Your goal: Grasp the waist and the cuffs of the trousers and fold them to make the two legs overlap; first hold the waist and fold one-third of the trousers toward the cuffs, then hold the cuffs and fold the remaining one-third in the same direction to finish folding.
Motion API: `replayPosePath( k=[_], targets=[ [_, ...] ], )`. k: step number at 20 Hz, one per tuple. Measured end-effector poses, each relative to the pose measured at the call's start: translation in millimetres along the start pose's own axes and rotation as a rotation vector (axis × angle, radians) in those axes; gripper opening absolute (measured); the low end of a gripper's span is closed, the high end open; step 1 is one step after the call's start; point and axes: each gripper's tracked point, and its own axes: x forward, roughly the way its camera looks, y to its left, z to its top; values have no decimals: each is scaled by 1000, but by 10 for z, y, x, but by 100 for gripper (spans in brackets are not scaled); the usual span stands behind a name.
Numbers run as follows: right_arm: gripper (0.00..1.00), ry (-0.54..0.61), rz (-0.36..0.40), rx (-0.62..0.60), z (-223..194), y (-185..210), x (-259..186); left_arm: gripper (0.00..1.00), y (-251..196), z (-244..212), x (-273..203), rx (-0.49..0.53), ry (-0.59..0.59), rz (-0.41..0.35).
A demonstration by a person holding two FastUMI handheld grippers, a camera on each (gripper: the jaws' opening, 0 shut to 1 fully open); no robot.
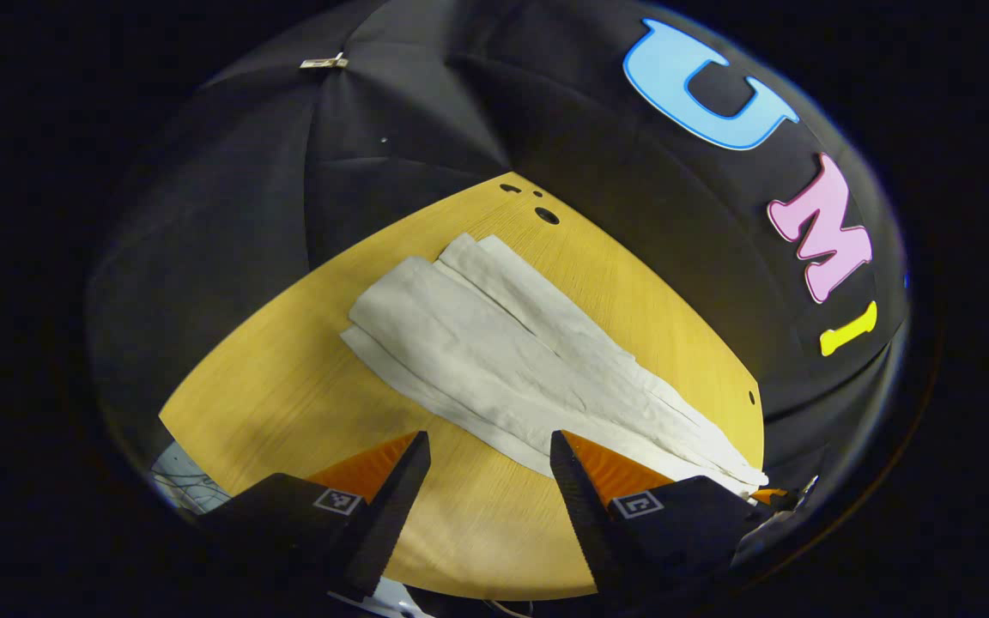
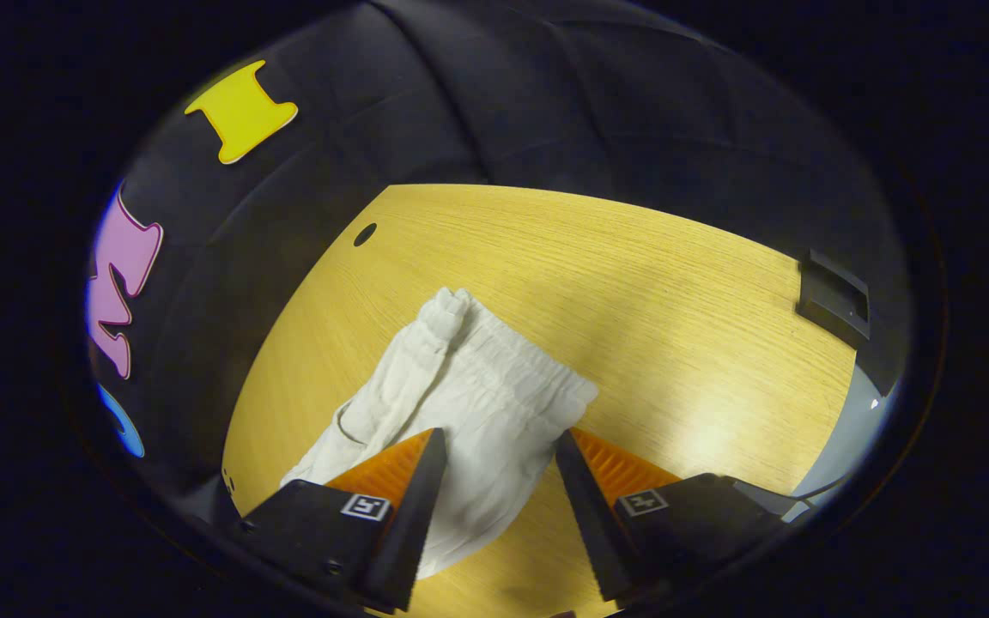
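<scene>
White trousers [image 1: 503, 352] lie flat on the wooden table [image 1: 288, 403], the two legs overlapping, cuffs toward the far end in the left gripper view. My left gripper [image 1: 490, 451] is open above the table beside the trouser legs, holding nothing. In the right gripper view the elastic waist [image 2: 494, 369] of the trousers [image 2: 460, 412] lies just ahead. My right gripper [image 2: 494, 451] hovers open over the waist part, its fingers apart on either side of the cloth and not pressing it.
The table [image 2: 632, 292] has small dark holes [image 1: 546, 215] near its far edge [image 2: 365, 233]. A black bracket [image 2: 834, 298] sits at the table's right edge in the right gripper view. Black cloth walls surround the table.
</scene>
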Motion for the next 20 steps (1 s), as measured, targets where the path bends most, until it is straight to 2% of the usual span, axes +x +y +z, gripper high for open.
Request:
replayPosePath(
  k=[1, 2, 4, 5, 6, 7, 9, 14, 16, 17, 19, 20],
  targets=[
    [69, 21, -2, 22, -16, -2, 71, 90, 9, -34, 63, -33, 9, 1],
    [36, 22, -3, 70, -31, 17, 101, 90, 15, -54, 124, -74, 16, 1],
    [15, 4, 5, 132, -12, 86, 133, 90, 3, -28, 273, -161, 3, -7],
    [15, -9, 9, 115, 10, 90, 127, 90, -8, -7, 383, -222, -7, -8],
    [15, -6, 13, 79, 8, 72, 133, 84, -11, -1, 447, -252, -7, -10],
    [15, 3, 15, 56, 1, 59, 130, 90, -53, 30, 513, -272, -17, -18],
    [15, 21, 21, 33, -15, 55, 119, 86, -126, 130, 616, -284, -26, -30],
    [15, 4, 42, 56, 6, 74, 126, 84, -366, 419, 973, -296, -41, -40],
    [15, 1, 46, 53, 7, 77, 124, 77, -406, 434, 1101, -293, -28, -14],
    [15, 0, 46, 49, 5, 75, 123, 56, -352, 389, 1172, -287, -11, 19],
    [15, -3, 47, 43, 4, 70, 117, 12, -401, 447, 1194, -300, -36, 7],
    [15, -4, 49, 40, 3, 72, 113, 10, -407, 448, 1178, -303, -39, 11]
  ],
)
